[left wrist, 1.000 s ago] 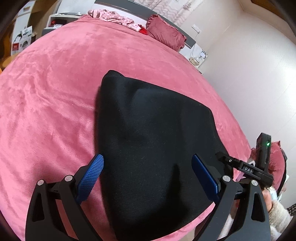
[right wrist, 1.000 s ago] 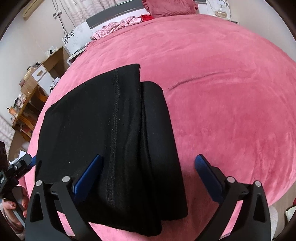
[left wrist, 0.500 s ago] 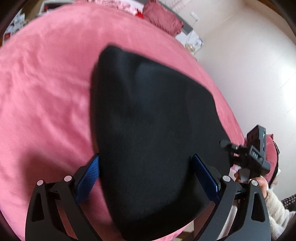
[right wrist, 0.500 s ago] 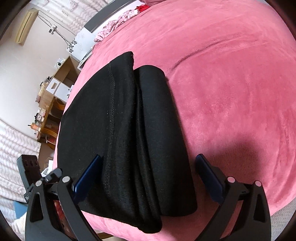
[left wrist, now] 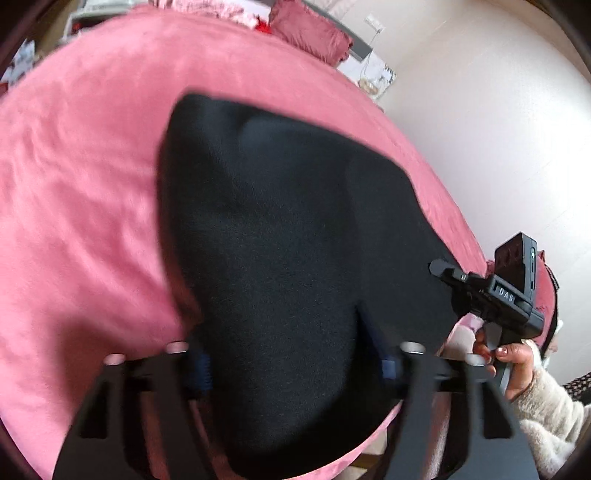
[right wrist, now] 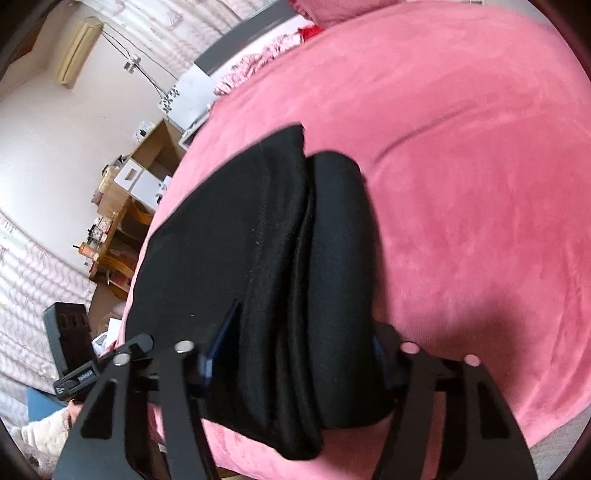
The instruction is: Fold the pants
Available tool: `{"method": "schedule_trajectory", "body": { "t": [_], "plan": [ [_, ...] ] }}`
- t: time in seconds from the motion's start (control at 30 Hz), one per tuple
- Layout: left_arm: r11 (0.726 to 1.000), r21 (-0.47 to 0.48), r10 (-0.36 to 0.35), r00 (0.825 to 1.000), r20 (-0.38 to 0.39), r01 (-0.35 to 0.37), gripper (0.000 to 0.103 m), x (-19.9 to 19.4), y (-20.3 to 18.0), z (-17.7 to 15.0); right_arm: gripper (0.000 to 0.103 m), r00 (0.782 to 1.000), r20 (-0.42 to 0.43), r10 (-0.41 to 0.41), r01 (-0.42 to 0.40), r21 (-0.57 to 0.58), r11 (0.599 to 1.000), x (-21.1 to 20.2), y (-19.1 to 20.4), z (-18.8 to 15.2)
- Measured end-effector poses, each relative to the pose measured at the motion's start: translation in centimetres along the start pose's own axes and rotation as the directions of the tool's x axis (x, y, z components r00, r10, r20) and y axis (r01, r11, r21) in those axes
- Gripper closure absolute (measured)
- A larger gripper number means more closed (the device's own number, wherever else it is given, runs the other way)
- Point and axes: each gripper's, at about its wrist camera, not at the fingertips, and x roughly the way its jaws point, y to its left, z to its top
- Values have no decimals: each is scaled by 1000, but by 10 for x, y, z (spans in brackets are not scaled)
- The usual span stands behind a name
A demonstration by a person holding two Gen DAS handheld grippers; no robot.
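So both claws have just been closing on the near edge of the black pants (left wrist: 288, 236): left claw (left wrist: 291, 354) and right claw (right wrist: 295, 350) pinch bunched cloth. Pants lie part-folded on the pink bed (right wrist: 461, 147). Grab only top layers and the stack could slide apart.

Home bedroom: pink bedspread (left wrist: 92, 184), pillow (left wrist: 310, 33) at headboard, wall air conditioner (right wrist: 77, 48), cluttered wooden shelves (right wrist: 122, 221)

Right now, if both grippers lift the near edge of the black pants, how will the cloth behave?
Probably floppy: the pants lie in soft stacked folds. The layers may slide apart, since the right gripper and left gripper, jaws just closing, bunch only the edge.
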Motion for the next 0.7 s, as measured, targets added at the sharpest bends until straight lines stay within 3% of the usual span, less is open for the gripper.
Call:
{"method": "schedule_trajectory", "body": {
  "t": [0.1,0.2,0.3,0.5,0.7],
  "plan": [
    [998,53,20,999,48,-23,63,-15,-12,8,54,999,51,-7,12,-92,996,-11,23,4],
    [986,151,57,989,134,-77,63,-34,-30,20,54,995,103,18,-3,-145,989,-17,43,12],
    [976,187,78,979,186,-113,63,-43,-32,37,54,987,156,47,-19,-179,984,-10,56,31],
    [950,238,142,959,246,-201,63,-37,-12,97,54,983,179,28,19,-253,967,42,71,92],
    [957,178,183,951,248,-230,63,-4,26,156,52,976,216,-9,57,-218,974,97,64,137]
  ]
}}
